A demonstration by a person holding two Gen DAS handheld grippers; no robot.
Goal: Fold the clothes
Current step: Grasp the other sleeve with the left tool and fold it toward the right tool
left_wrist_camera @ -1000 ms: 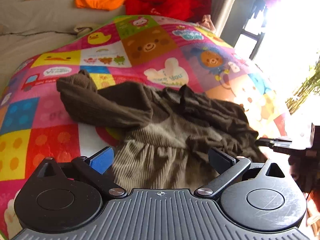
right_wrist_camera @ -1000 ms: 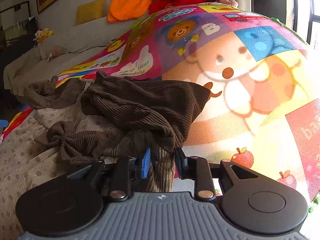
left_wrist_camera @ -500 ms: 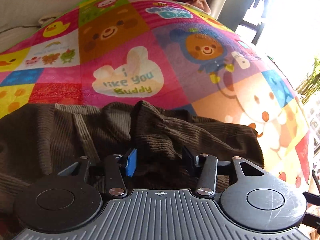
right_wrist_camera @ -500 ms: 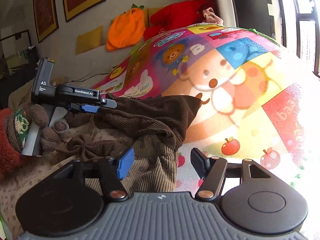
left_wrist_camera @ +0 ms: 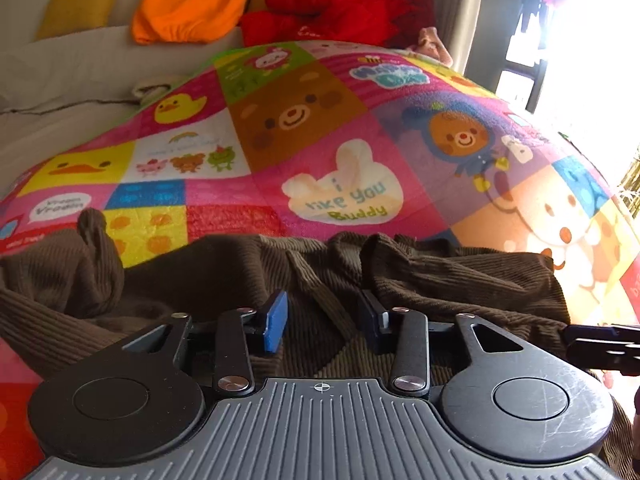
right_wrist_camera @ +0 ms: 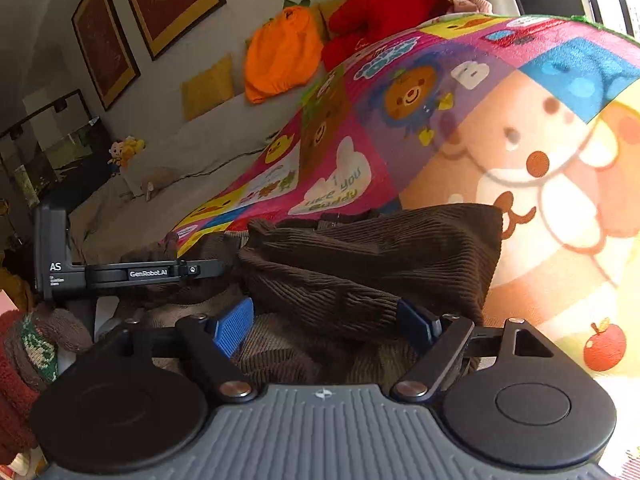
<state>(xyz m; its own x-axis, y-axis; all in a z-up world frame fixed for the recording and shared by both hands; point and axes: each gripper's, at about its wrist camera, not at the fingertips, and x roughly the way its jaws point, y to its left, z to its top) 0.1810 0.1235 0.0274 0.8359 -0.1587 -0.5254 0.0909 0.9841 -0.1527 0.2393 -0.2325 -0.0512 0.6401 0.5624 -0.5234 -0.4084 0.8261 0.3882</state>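
Brown ribbed corduroy garment (left_wrist_camera: 440,276) lies crumpled on the colourful cartoon-patchwork blanket (left_wrist_camera: 304,120), across the lower middle of both frames. I see my left gripper (left_wrist_camera: 322,320) with its jaws apart, a fold of the cloth between the blue pads but not pinched. My right gripper (right_wrist_camera: 328,326) is spread wide over the dark fold, grasping nothing. In the right wrist view the left gripper shows at the left edge, beside the garment. An orange pumpkin-shaped cushion (left_wrist_camera: 192,4) and a red plush toy (left_wrist_camera: 332,12) sit at the top of the frame.
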